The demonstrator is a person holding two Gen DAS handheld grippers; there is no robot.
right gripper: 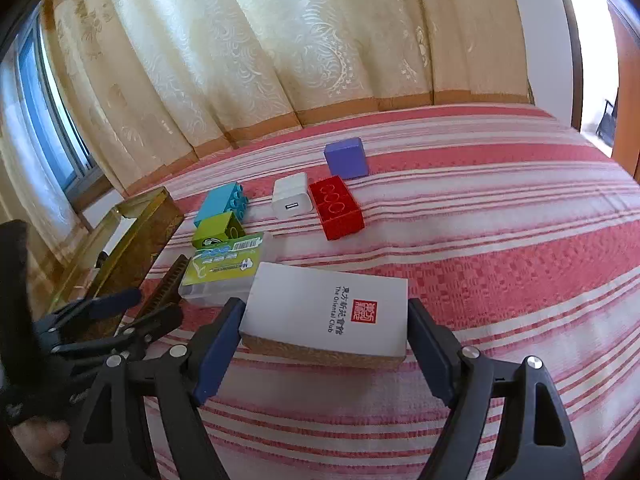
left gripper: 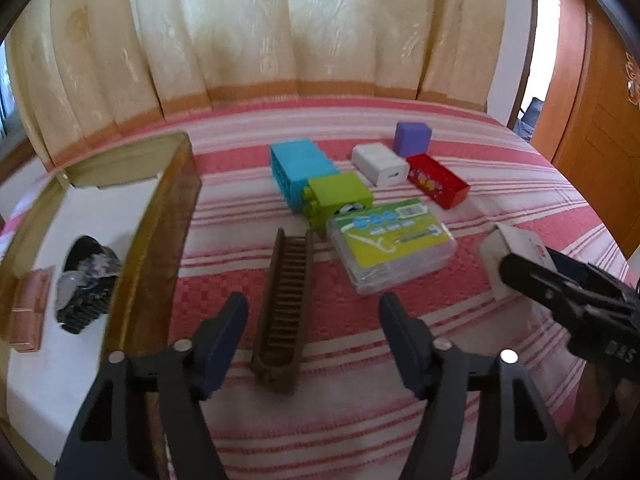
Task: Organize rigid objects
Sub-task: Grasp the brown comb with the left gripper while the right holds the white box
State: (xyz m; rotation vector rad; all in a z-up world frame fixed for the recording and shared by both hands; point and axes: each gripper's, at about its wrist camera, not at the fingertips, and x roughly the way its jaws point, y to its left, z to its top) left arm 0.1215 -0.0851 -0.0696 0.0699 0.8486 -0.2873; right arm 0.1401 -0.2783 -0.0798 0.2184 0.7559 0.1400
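The left gripper [left gripper: 312, 340] straddles the brown comb [left gripper: 285, 308] on the bed [left gripper: 500, 168], fingers apart; center before squeezing. The right gripper [right gripper: 326, 344] clamps the white box [right gripper: 326, 312]; lift it level.

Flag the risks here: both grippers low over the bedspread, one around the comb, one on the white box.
1. The left gripper straddles the brown comb with gaps on both sides; closing off-centre could push the comb aside.
2. The right gripper holds the white box only at its near end, so the box may tilt when lifted.
3. The box lies close to the clear plastic case; a swing towards the tray could knock the case.
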